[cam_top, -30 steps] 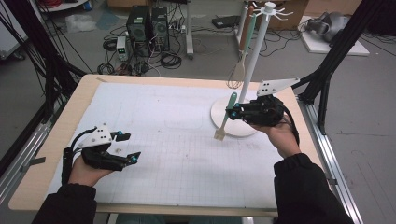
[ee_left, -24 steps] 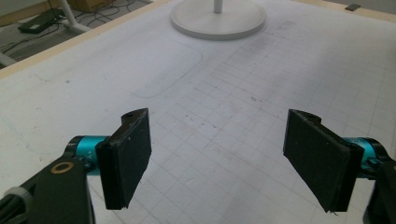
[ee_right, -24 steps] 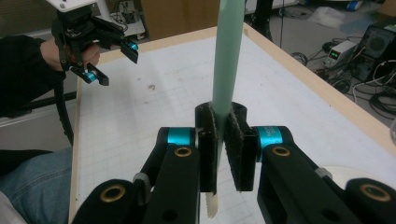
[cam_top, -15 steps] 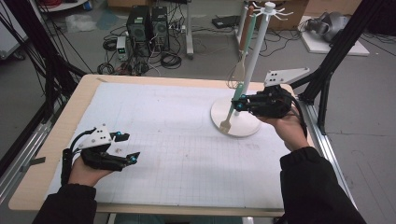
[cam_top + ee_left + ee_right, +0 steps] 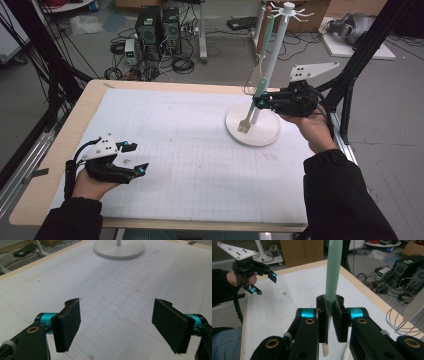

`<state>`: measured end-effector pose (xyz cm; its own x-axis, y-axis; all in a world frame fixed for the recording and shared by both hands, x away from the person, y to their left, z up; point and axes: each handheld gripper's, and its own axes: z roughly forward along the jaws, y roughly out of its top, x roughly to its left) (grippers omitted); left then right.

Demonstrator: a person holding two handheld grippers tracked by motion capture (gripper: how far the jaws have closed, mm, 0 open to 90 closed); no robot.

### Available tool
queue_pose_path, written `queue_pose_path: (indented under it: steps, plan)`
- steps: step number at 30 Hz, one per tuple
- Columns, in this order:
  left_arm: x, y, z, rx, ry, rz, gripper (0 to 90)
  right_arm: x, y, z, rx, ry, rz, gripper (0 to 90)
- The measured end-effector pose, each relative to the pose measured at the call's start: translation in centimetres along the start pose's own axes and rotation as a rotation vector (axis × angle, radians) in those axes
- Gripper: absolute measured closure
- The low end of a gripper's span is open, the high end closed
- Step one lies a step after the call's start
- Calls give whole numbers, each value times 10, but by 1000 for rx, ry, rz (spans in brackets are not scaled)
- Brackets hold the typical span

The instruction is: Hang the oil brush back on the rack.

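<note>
A utensil with a mint-green handle and a pale flat head hangs tilted over the round white base of a hook stand. My right gripper is shut on that handle, just left of the stand's white pole. In the right gripper view the pads press the green handle from both sides, and the pale tip pokes out below. My left gripper rests low at the near left of the white mat, jaws wide open with only bare mat between them. The left gripper appears far off.
A whisk and other long-handled utensils hang from the stand's hooks. The stand base lies ahead of the left gripper. Computers and cables sit on the floor beyond the table. A black frame post rises at the right edge.
My right gripper has risen and drifted right with the green-handled utensil, lifting its pale head higher over the stand base. The left hand has kept still.
</note>
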<state>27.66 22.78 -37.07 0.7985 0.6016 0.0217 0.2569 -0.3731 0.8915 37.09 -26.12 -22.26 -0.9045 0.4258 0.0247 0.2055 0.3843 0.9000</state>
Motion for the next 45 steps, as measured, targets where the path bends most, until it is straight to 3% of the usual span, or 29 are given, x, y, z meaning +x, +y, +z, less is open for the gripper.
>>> queue_pose_path:
  steps: [5,14,24,45]
  plan:
    - [1,-1,-1,-3,4,-8,234,-7,8,-5,3,22,11,836]
    - [1,-1,-4,-7,4,-5,235,-15,21,-13,17,-4,19,836]
    - [4,-3,-8,-27,17,-29,229,-24,30,-15,27,-19,34,836]
    - [7,-7,-7,-20,23,-34,223,-45,47,-25,-3,-48,62,836]
